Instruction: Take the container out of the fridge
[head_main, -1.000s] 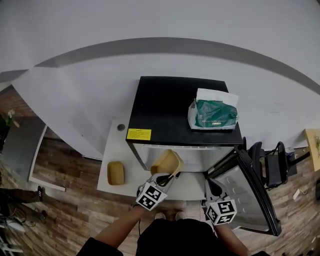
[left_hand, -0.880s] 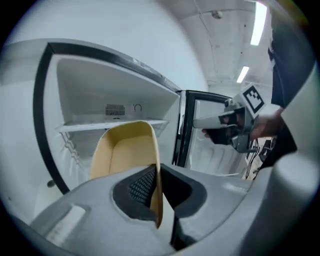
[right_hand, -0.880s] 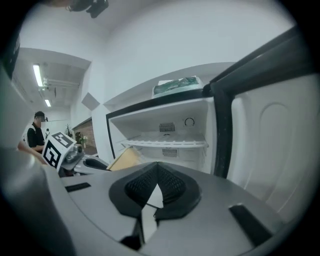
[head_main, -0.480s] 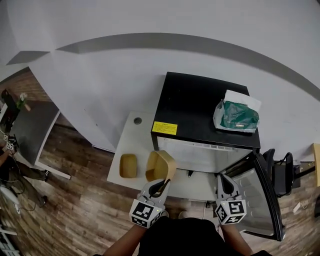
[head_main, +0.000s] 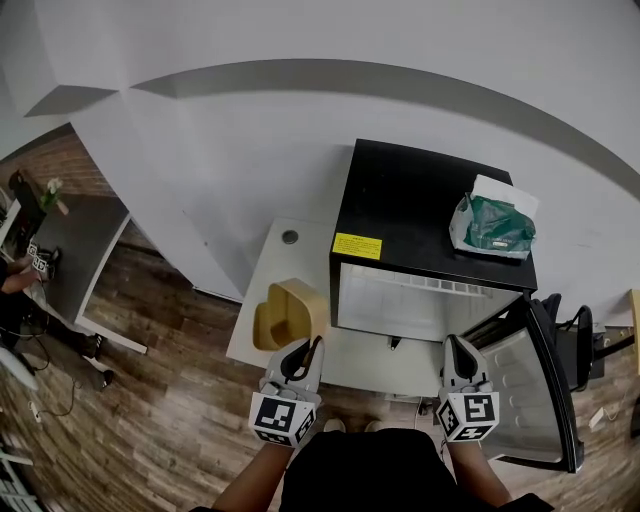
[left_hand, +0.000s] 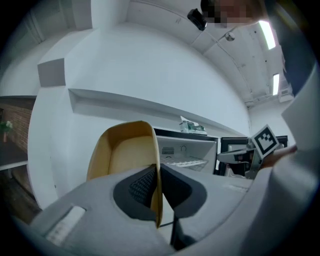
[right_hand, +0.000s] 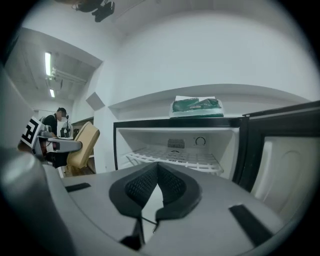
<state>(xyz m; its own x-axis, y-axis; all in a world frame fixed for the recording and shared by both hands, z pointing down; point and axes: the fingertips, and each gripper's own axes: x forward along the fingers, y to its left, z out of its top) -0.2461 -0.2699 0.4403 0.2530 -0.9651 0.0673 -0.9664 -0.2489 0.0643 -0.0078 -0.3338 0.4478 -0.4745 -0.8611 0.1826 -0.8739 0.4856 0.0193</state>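
A tan open-topped container (head_main: 287, 312) hangs tipped on its side to the left of the fridge, over the white table. My left gripper (head_main: 304, 352) is shut on its right wall. In the left gripper view that thin wall (left_hand: 156, 165) stands pinched between the two dark pads. The black mini fridge (head_main: 430, 190) has its door (head_main: 530, 385) swung open to the right. Its white inside (right_hand: 175, 150) shows only a bare wire shelf. My right gripper (head_main: 456, 350) hovers before the open fridge near the door, jaws shut with nothing between them.
A green and white bag (head_main: 495, 225) lies on top of the fridge. The low white table (head_main: 262, 262) carries a small round thing (head_main: 290, 237) at its back. A dark chair (head_main: 562, 322) stands behind the door. A grey desk (head_main: 70, 250) is at far left, on wood floor.
My left gripper has carried the container away from the fridge opening, to the left over the white table, hiding a second tan container that lay there. The right gripper has shifted only a little.
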